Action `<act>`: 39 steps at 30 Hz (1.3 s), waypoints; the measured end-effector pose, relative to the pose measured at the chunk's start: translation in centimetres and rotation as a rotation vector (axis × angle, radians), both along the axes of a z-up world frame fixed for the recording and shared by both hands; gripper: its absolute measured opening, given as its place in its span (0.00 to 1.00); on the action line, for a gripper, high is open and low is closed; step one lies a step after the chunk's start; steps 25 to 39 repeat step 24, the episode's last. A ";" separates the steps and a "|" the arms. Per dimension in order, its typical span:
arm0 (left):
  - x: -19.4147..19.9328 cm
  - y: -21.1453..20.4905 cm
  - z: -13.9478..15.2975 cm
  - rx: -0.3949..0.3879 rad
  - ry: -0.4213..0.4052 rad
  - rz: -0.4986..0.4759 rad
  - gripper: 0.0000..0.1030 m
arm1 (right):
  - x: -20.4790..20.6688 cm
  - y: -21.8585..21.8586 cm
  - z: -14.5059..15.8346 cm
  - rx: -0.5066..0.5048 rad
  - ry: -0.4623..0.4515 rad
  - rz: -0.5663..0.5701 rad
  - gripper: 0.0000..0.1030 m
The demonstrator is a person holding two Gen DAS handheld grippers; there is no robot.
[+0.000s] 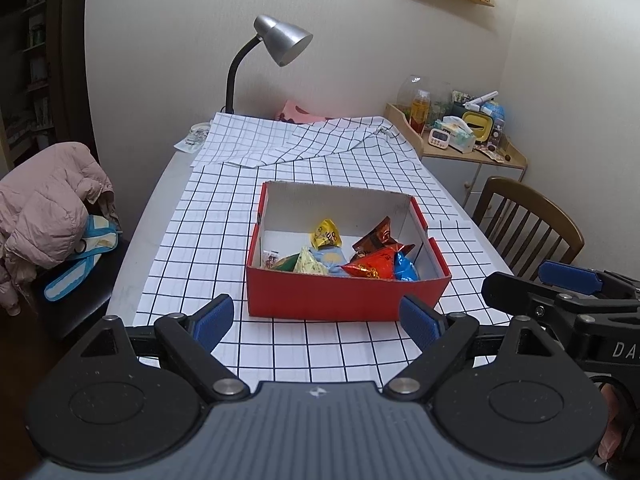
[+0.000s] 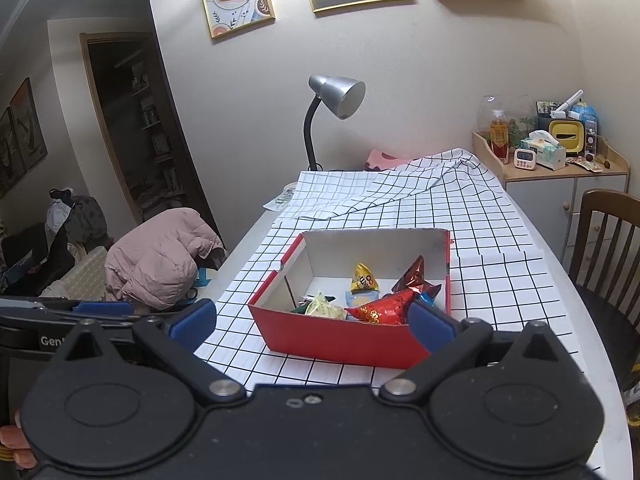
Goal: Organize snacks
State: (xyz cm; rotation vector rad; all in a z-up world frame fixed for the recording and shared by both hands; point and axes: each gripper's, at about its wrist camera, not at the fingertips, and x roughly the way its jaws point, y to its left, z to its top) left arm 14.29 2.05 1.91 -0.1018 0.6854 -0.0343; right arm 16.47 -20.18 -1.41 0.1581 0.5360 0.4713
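Dead ahead at 12 o'clock sits the red box (image 1: 347, 295) holding all the snacks (image 1: 372, 266). Both my left gripper (image 1: 316, 320) and right gripper (image 2: 314, 326) gape wide, empty, roughly equally near.

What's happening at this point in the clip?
A person holds two tools over a table with a black-and-white checked cloth. The left tool and right tool are both open and empty, short of the red cardboard box. Several foil snack packets, including a yellow one, lie inside it.
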 end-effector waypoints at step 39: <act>0.5 0.0 -0.8 -0.007 0.031 0.011 0.88 | -0.2 -1.4 -1.6 -0.013 0.046 -0.062 0.99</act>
